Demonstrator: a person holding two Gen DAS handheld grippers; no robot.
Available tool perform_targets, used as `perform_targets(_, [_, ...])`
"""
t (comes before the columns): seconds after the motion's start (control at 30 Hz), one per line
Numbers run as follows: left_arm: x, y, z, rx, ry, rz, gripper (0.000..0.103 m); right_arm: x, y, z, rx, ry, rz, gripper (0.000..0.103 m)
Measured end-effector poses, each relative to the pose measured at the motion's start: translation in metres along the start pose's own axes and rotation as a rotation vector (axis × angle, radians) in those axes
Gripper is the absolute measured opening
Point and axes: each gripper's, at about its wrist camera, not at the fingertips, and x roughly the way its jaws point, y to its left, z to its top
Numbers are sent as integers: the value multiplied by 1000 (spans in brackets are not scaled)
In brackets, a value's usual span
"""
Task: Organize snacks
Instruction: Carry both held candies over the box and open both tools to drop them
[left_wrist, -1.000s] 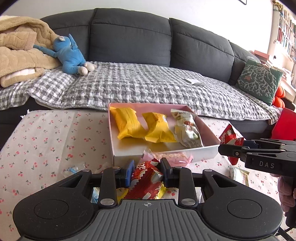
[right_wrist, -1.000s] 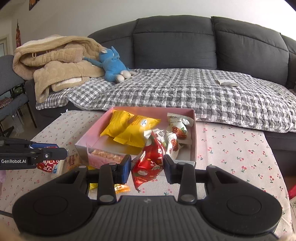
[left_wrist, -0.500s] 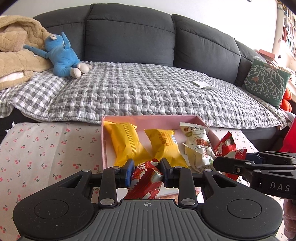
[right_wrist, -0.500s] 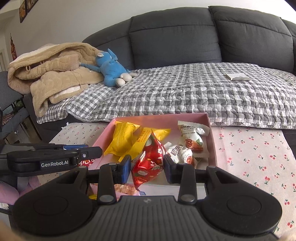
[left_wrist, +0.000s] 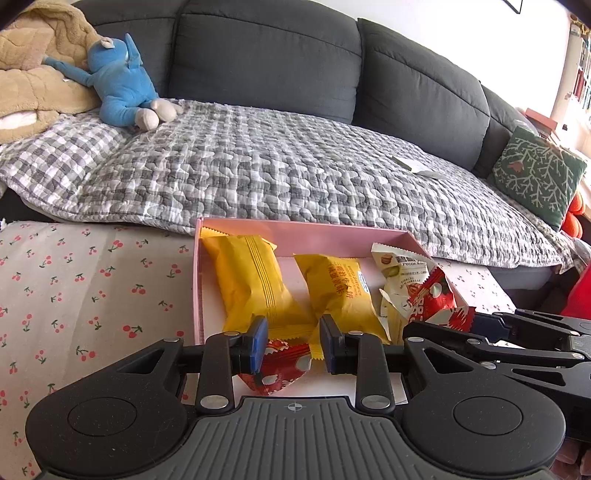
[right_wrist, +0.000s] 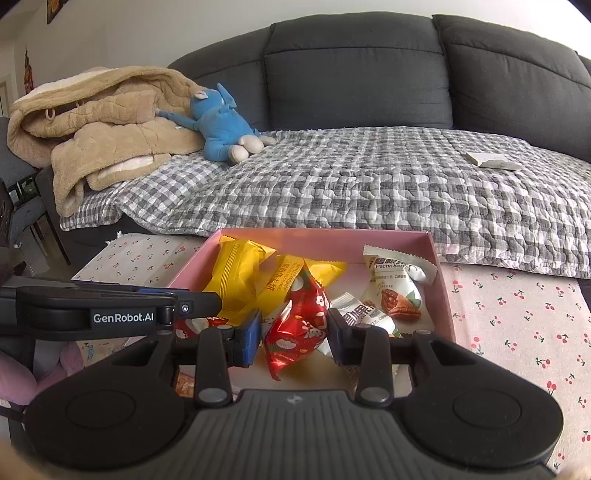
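Holding a red snack packet (left_wrist: 277, 369) tight between its two blue pads, the left gripper (left_wrist: 293, 345) hangs over the near edge of the pink box (left_wrist: 332, 232). The right gripper (right_wrist: 293, 338) is clamped on a second red snack packet (right_wrist: 299, 325) and sits over the near edge of the same box, a bit more to the right side. In the left wrist view the right gripper comes in from the right edge with its red packet sticking up.

Inside the box, two yellow snack packets (left_wrist: 255, 280) lie side by side by the left wall. A white pecan packet (right_wrist: 397, 288) lies by the right wall, with another white packet (right_wrist: 364, 317) just in front of it.

The box stands on a table with a cherry-print cloth (right_wrist: 517, 314), close to its far edge. Behind the table is a dark grey sofa (right_wrist: 354, 74) with a grey checked cover (right_wrist: 369, 184). A blue stuffed toy (right_wrist: 221, 129) lies at the left end of the sofa, touching a folded tan blanket (right_wrist: 103, 118).
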Motion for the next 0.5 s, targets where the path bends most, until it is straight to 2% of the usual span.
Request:
perform_targets(0.13, [0,-2,-2,9,-13,8,30,-2,-1,-1,1,-8,-8,39])
perform_targets(0.17, [0,-2,-2,6,-13,6,30,-3,-1,-1,2,-8,-6,46])
perform_targets(0.27, [-2,-1,-2,0,-10,-3,32,-6,-1,0,2,-14,-3,54])
perform_targets(0.5, [-17,-2,-5,25,-16,-12,54,-20,-3,2,27,-27,6,68])
